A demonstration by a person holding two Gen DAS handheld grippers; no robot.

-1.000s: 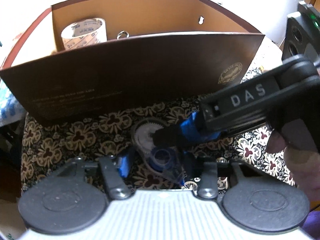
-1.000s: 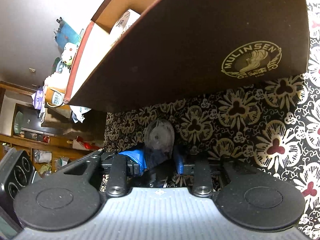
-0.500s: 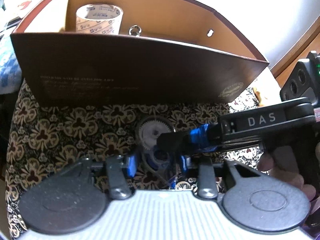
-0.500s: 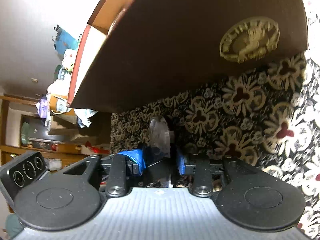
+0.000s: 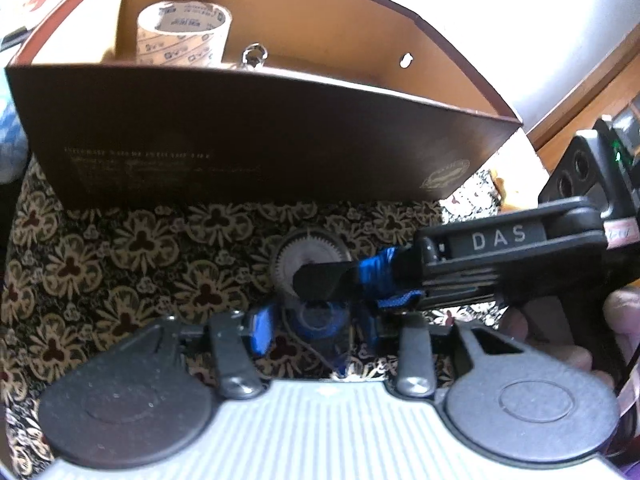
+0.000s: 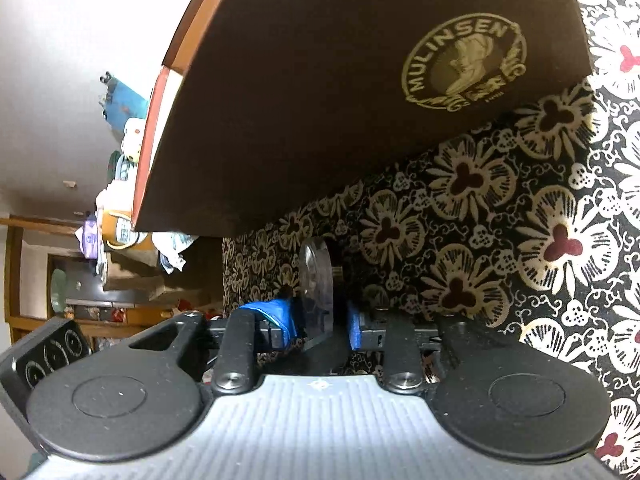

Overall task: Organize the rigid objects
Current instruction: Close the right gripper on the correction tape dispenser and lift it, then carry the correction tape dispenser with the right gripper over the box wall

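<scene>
A clear correction-tape dispenser point(image 5: 310, 264) with a white gear and a blue spool is held above the patterned cloth, in front of the brown box point(image 5: 240, 136). My right gripper point(image 6: 320, 320) is shut on it edge-on; the dispenser point(image 6: 316, 280) stands between its blue-taped fingers. That gripper also shows in the left wrist view point(image 5: 320, 280), reaching in from the right. My left gripper point(image 5: 316, 324) has its blue-taped fingers on either side of the dispenser's blue-spool end; whether they press it I cannot tell. A packing-tape roll point(image 5: 182, 32) and a metal ring point(image 5: 254, 54) sit inside the box.
The brown box point(image 6: 360, 100) with the MULINSEN logo stands close ahead. The floral cloth point(image 5: 120, 248) covers the surface. A person's hand point(image 5: 560, 344) holds the right gripper's handle. Cluttered shelves point(image 6: 120, 220) are off to the side.
Both grippers and the dispenser rose and came closer to the box; more of the box's inside shows. The right gripper stays shut on the dispenser.
</scene>
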